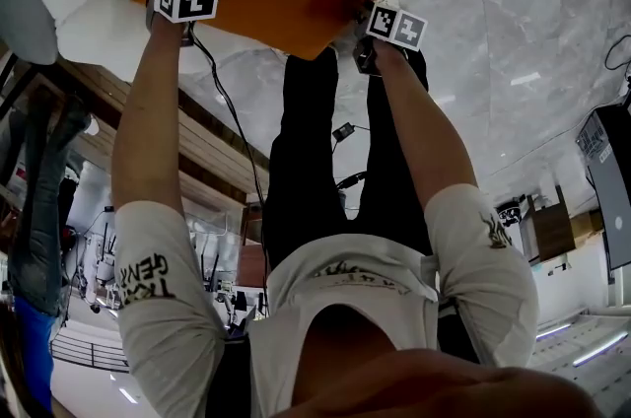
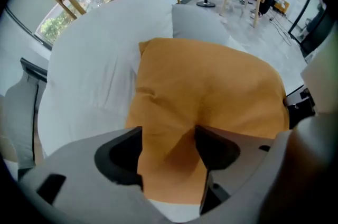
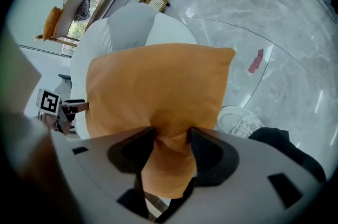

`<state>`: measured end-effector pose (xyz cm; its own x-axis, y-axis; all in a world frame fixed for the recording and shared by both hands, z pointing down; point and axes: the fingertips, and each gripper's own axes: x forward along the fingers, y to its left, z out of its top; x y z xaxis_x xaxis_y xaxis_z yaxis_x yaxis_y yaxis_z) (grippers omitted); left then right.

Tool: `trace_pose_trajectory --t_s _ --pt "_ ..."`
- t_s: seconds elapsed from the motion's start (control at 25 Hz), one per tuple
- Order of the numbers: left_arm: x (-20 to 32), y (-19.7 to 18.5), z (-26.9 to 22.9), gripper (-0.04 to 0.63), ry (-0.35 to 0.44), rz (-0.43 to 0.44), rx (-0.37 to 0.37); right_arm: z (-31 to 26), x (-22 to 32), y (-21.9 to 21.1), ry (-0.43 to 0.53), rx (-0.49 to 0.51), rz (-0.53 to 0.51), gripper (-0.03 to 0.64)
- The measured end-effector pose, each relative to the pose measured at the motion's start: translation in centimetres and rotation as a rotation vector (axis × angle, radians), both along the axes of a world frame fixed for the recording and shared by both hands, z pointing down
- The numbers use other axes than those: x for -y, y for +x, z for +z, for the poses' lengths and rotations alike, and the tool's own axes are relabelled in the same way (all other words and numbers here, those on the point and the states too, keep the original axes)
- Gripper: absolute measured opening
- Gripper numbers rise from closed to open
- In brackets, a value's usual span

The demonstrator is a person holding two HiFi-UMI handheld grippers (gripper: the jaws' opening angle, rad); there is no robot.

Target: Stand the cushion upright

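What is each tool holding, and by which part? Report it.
The right tool pinches the orange cushion by its near corner. The left tool straddles the cushion's near edge with jaws wide, seemingly not gripping.

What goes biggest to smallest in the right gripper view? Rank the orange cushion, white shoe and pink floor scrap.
1. orange cushion, though it sits nearest the camera, which enlarges it
2. white shoe
3. pink floor scrap
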<state>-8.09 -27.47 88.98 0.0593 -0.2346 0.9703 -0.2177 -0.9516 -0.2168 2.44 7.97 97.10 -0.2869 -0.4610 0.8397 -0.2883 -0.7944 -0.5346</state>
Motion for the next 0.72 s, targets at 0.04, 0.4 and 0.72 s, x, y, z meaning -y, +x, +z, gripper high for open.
trace_pose_trajectory --t_s 0.04,0.4,0.72 --pt "0.2 0.0 0.2 0.316 -0.023 -0.012 0.005 0.0 0.0 0.0 -0.002 -0.004 0.000 0.238" --pt "-0.5 0.2 2.5 0.291 -0.187 -0.058 -0.011 0.5 0.4 0.0 -0.003 -0.024 -0.001 0.206" --pt "-1.5 -0.2 3.7 0.173 -0.228 -0.085 0.001 0.8 1.2 -0.4 -0.034 -0.055 -0.112 0.131"
